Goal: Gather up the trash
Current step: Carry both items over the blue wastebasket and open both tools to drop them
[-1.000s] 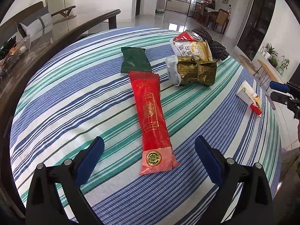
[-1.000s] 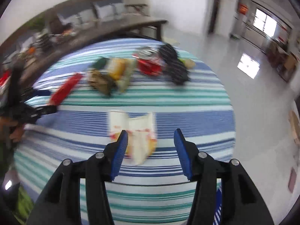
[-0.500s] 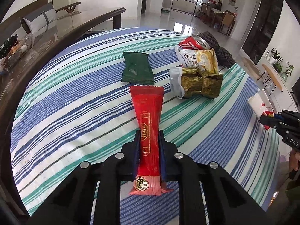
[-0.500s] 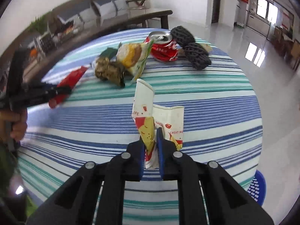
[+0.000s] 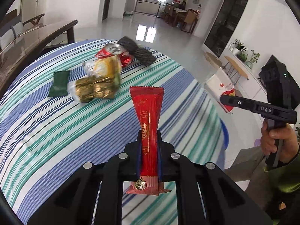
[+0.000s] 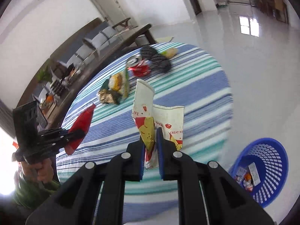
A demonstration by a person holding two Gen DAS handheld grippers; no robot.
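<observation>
While both jaws pinch tight, the left gripper (image 5: 149, 150) clamps a long red wrapper (image 5: 147, 116) lifted clear of the striped tablecloth (image 5: 46, 131), the packet standing toward twelve o'clock from its fingers. The right gripper (image 6: 151, 150) is closed on a flattened paper cup (image 6: 159, 116), which also rises toward twelve o'clock. A blue basket (image 6: 262, 168) on the floor, at about four o'clock from the right gripper, already holds a few scraps. Neither held piece is over it yet. Left on the cloth, toward eleven o'clock from the left gripper, are a green packet (image 5: 59, 83), gold wrappers (image 5: 93, 89), a yellow bag (image 5: 105, 68), a crushed red can (image 5: 114, 53) and dark bundles (image 5: 138, 53). The job looks less than half done.
</observation>
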